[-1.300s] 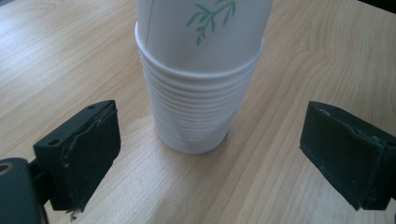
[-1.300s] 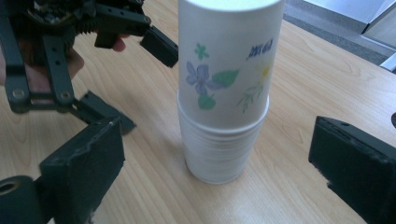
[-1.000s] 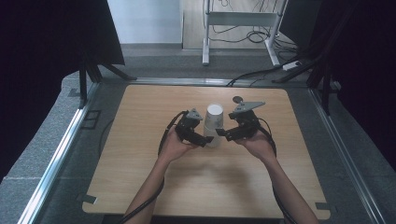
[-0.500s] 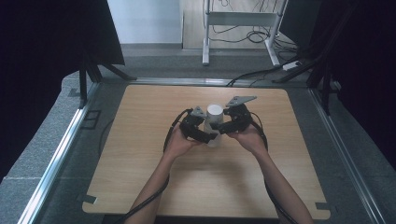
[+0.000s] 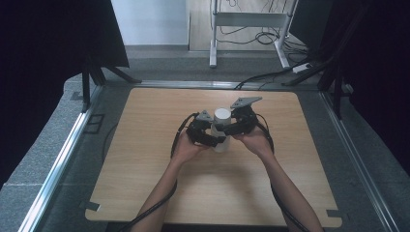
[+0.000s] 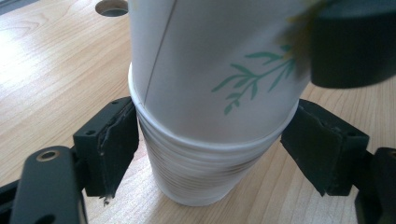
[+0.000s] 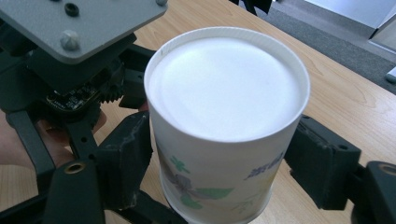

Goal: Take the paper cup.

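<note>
A stack of white paper cups [image 5: 222,126] with a green leaf print stands upside down at the middle of the wooden table [image 5: 145,159]. In the left gripper view my left gripper [image 6: 210,140] has its pads against the ribbed rims [image 6: 201,172] low on the stack. My right gripper [image 7: 219,149] has its pads against the sides of the top cup [image 7: 224,93], just under its flat base. Both pairs of jaws have just been closing, with the cups between them. In the high view the left gripper [image 5: 216,141] and right gripper [image 5: 225,129] meet at the stack from opposite sides.
A round hole [image 6: 112,7] is cut in the tabletop behind the cups. Metal rails [image 5: 63,159] run along the table's sides. A white metal stand [image 5: 251,19] and cables [image 5: 270,77] lie on the floor beyond the far edge.
Both grippers have moved in from the sides to the cup stack, and their jaws have narrowed onto it. The right hand shifted left toward the cups.
</note>
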Available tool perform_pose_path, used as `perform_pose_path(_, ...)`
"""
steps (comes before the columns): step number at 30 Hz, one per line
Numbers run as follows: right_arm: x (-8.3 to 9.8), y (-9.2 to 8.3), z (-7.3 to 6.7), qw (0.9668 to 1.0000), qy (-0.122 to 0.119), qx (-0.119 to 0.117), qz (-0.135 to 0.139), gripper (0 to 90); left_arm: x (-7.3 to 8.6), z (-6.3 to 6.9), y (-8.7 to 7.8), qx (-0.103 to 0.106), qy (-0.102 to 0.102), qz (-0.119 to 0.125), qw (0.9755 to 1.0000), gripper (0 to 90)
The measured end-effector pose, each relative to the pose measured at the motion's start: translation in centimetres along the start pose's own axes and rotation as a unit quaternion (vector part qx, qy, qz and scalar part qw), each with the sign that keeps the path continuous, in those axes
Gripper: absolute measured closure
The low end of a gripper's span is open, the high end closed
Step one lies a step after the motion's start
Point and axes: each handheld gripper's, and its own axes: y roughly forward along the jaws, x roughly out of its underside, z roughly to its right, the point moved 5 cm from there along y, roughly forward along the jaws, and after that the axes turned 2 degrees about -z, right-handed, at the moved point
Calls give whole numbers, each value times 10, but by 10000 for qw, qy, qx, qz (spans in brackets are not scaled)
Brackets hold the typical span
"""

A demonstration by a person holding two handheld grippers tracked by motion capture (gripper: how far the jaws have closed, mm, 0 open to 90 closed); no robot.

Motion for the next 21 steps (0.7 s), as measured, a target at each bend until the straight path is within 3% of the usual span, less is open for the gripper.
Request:
perform_pose_path(5, -1, 0, 2, 9999, 102, -60, -22, 293, 0, 0, 0, -3, 22, -12, 10000, 204)
perform_pose_path(21, -11, -11, -1, 10000, -7, 81, 18, 336, 1, -1, -1, -13, 76, -24, 10000, 211)
